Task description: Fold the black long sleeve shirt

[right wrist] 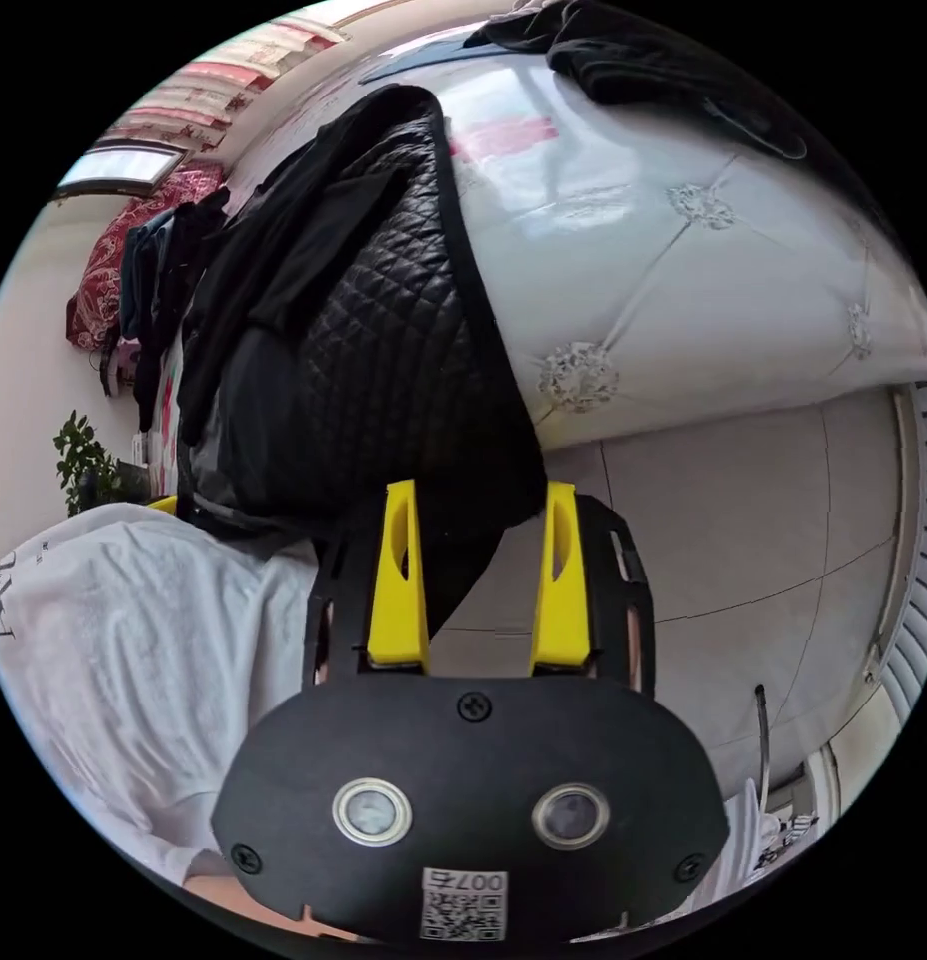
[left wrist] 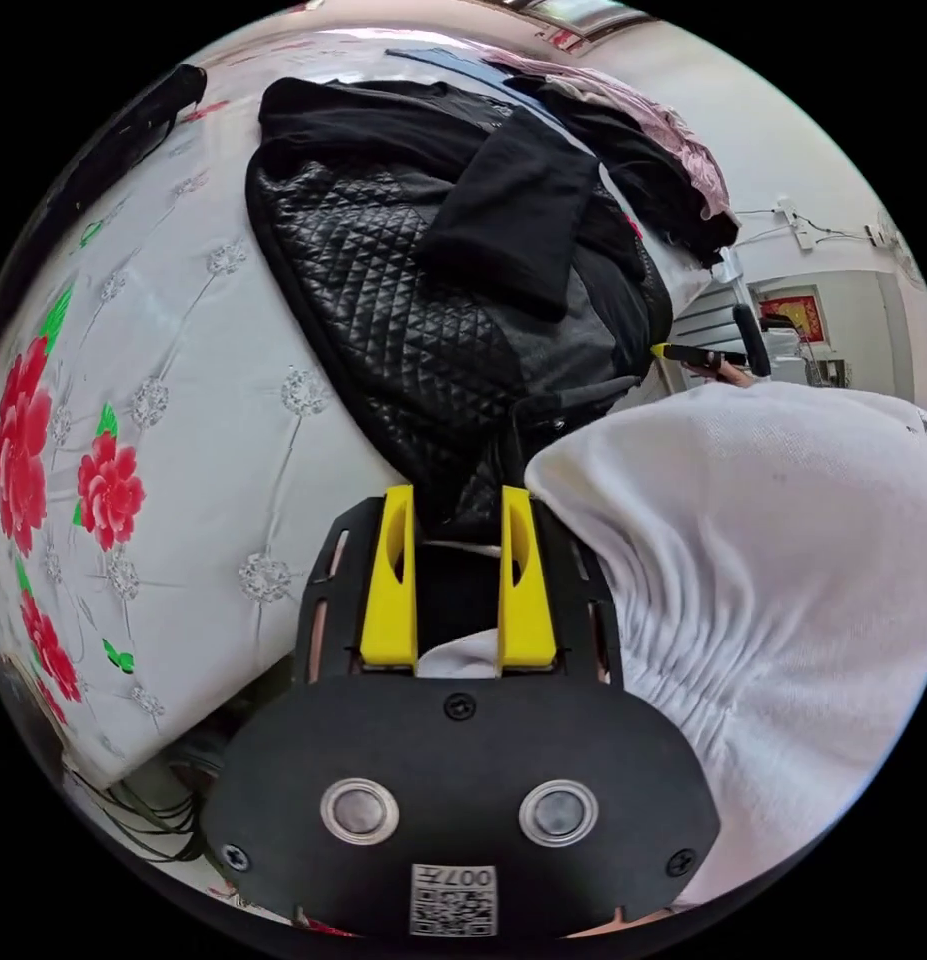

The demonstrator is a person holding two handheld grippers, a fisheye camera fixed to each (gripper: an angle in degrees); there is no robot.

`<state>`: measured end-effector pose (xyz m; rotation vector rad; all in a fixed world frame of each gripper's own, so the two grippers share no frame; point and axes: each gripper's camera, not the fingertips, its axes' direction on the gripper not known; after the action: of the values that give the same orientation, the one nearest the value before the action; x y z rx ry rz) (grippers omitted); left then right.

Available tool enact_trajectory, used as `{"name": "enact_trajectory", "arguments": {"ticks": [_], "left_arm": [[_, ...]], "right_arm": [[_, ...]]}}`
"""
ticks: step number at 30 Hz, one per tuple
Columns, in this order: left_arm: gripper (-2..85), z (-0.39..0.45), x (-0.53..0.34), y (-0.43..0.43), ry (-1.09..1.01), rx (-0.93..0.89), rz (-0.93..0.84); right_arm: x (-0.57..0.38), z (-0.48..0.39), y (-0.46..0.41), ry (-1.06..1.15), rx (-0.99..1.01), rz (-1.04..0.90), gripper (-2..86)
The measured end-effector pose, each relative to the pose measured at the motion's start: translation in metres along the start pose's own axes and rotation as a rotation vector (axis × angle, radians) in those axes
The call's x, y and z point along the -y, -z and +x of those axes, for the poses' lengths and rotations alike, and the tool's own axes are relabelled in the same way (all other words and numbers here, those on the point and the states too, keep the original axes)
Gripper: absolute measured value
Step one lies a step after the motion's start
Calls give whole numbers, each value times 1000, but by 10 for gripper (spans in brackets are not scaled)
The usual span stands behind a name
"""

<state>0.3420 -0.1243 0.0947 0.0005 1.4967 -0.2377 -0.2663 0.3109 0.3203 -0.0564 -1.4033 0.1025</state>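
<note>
black shirt (left wrist: 403, 330) on the bed (left wrist: 183, 400), hem at its near edge | left gripper (left wrist: 456, 520) jaws spread around hem | right gripper (right wrist: 478, 515) jaws spread by hem corner | pinch both corners evenly, then lift

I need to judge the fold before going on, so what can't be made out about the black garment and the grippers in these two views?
- Left gripper view: the black garment's near hem is hidden by the left gripper and the person's white sleeve, so whether the jaws pinch it is unclear.
- Right gripper view: the garment's far side is covered by the white-clothed body.
- The right gripper stands open; garment's lower corner hangs between its jaws.
</note>
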Motion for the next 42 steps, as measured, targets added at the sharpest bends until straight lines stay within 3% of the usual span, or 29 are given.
{"name": "enact_trajectory", "arguments": {"ticks": [3, 5, 8, 11, 14, 20, 23, 26, 28, 35, 38, 42], "left_arm": [[100, 10, 1, -3, -23, 79, 4], [85, 1, -3, 1, 0, 43, 24], [69, -15, -18, -10, 34, -36, -88], [87, -21, -44, -9, 56, -11, -66], [124, -32, -51, -6, 132, -96, -24], [54, -28, -39, -24, 146, -63, -80], [23, -32, -37, -8, 110, -151, -64], [10, -47, -37, 35, 85, -284, 60], [5, -75, -37, 82, 98, -429, 237], [13, -154, 18, 213, 88, -550, 679], [43, -192, 78, 243, 266, -529, 789], [71, -204, 136, 245, 483, -222, 724]], "right_arm": [[9, -10, 10, 56, 53, -59, 76], [7, -11, 21, 63, 98, -76, 51], [-7, -19, 49, 105, 124, -66, 23], [-24, -21, 73, 99, 146, -48, 11], [-36, -18, 92, 62, 193, -27, 6], [-45, -27, 116, 67, 219, -48, 1], [-52, -32, 138, 79, 270, -22, 0], [-54, -34, 170, 83, 391, 69, 0], [-45, -38, 198, 110, 486, 131, 0], [57, -57, 291, 155, 661, 353, 10], [132, -86, 318, 106, 642, 470, 31], [206, -136, 299, 24, 306, 475, 56]]}}
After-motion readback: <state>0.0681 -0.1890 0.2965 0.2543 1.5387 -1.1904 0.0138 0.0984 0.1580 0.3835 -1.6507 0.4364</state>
